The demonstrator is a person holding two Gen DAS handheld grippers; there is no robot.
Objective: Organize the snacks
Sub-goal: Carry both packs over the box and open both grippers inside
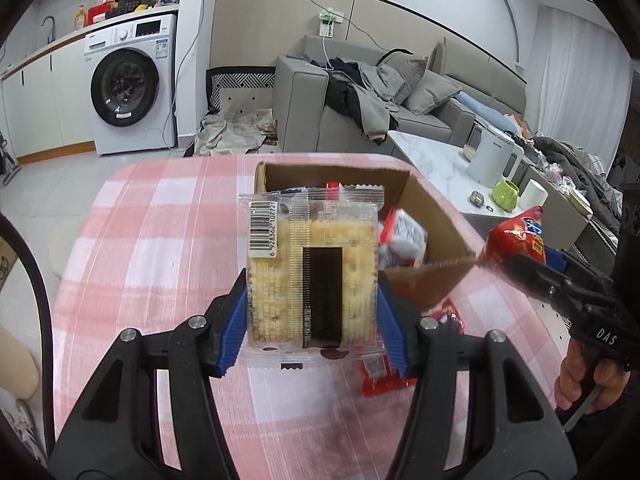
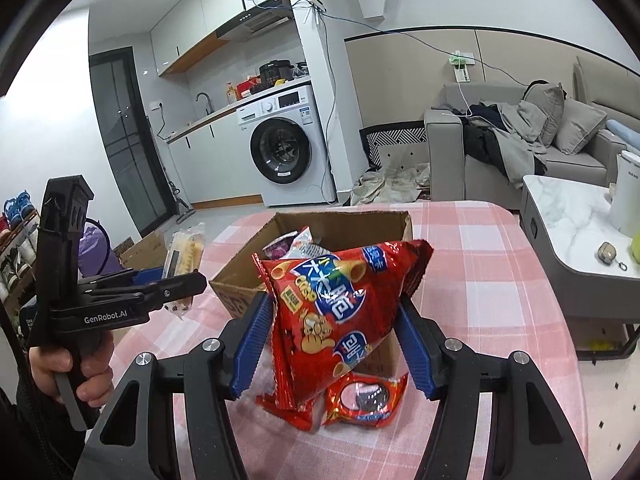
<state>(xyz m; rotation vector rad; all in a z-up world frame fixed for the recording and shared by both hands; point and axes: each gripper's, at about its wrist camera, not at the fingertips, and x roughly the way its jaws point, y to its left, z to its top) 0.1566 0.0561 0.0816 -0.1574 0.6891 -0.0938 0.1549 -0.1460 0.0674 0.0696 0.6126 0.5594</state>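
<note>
My left gripper [image 1: 312,316] is shut on a clear cracker packet [image 1: 312,264] with a barcode, held above the pink checked table, just short of an open cardboard box [image 1: 436,208]. The box holds several snack packs [image 1: 402,236]. My right gripper [image 2: 334,344] is shut on a red chip bag [image 2: 340,312], held above the table in front of the box [image 2: 248,280]. A small red snack pack [image 2: 366,400] lies on the cloth below the bag. In the left wrist view the chip bag [image 1: 516,240] shows at the right; in the right wrist view the cracker packet [image 2: 186,252] shows at the left.
The table has a pink checked cloth [image 1: 160,240]. A low marble table [image 2: 572,220] at the right carries a white kettle [image 1: 494,156] and a green cup [image 1: 505,195]. A grey sofa [image 1: 424,96] and a washing machine [image 1: 130,84] stand beyond.
</note>
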